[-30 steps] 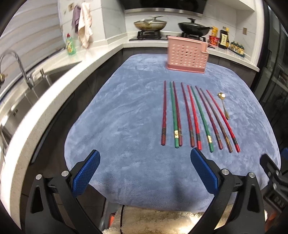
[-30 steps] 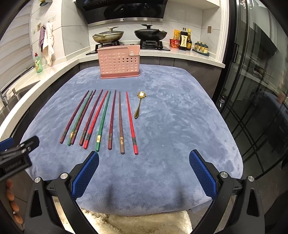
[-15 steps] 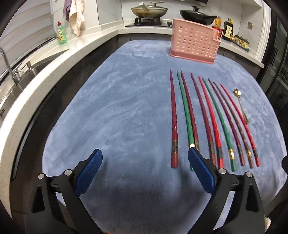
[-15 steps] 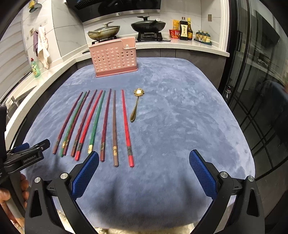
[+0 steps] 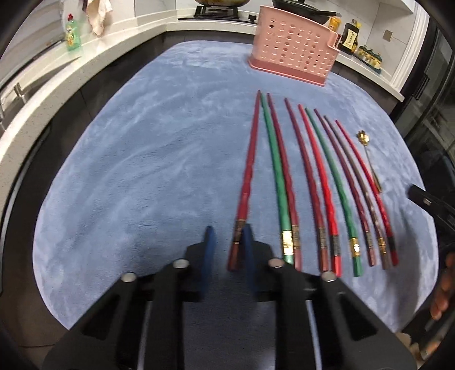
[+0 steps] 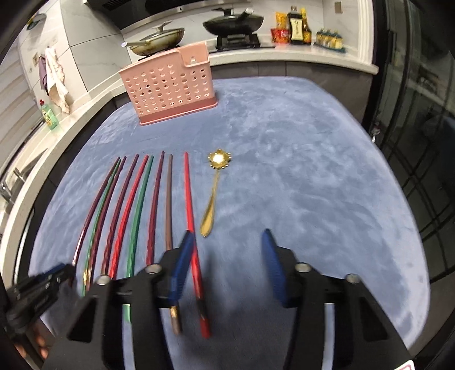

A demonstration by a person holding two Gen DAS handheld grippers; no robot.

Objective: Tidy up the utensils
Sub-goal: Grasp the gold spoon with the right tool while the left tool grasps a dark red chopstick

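Several red, green and dark chopsticks (image 5: pixel 312 182) lie side by side on the blue cloth, with a gold spoon (image 6: pixel 213 196) at their right. A pink perforated utensil holder (image 5: pixel 293 54) stands at the far end; it also shows in the right wrist view (image 6: pixel 170 91). My left gripper (image 5: pixel 227 242) is low over the cloth, its jaws narrowed around the thick end of the leftmost dark-red chopstick (image 5: pixel 248 182). My right gripper (image 6: pixel 227 250) is open, with the rightmost red chopstick (image 6: pixel 190 205) just inside its left finger.
The blue cloth (image 5: pixel 142 159) covers the table. A white counter (image 5: pixel 42 94) with a sink and a green soap bottle (image 5: pixel 69 34) runs along the left. A stove with pans (image 6: pixel 233 22) and sauce bottles (image 6: pixel 295 27) stands behind the holder. Glass doors are at the right.
Both grippers moved forward and down to the chopsticks' near ends. The left jaws narrowed around the leftmost chopstick. The right jaws closed partway over the rightmost red chopstick.
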